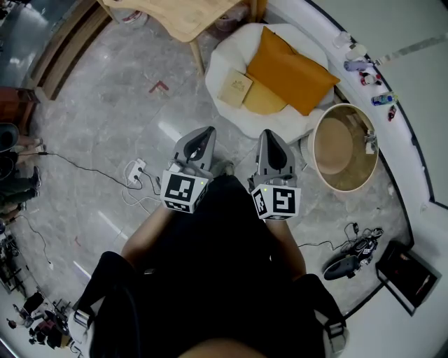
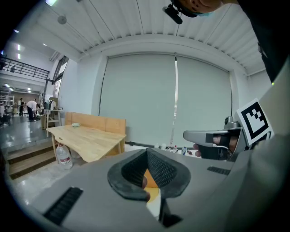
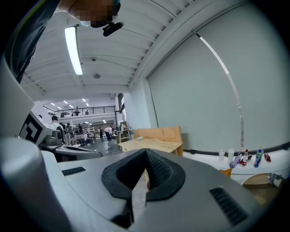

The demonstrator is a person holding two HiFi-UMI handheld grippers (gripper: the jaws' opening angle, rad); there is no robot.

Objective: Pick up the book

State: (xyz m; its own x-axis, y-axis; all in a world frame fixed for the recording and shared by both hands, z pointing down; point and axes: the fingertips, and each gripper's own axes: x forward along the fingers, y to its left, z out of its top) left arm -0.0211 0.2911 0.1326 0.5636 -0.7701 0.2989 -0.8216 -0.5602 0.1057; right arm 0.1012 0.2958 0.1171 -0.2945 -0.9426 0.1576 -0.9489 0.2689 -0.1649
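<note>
The book, beige with a small emblem, lies flat on a white beanbag seat, beside an orange cushion. My left gripper and right gripper are held side by side above the floor, both short of the seat and pointing toward it. Neither touches the book. In the left gripper view the jaws meet at their tips, with only a sliver of the orange cushion showing below them. In the right gripper view the jaws also stand together with nothing held.
A wooden table stands beyond the seat. A round wooden basket sits right of it. Bottles line the curved white ledge. A power strip and cables lie on the marble floor at left. A dark device lies at lower right.
</note>
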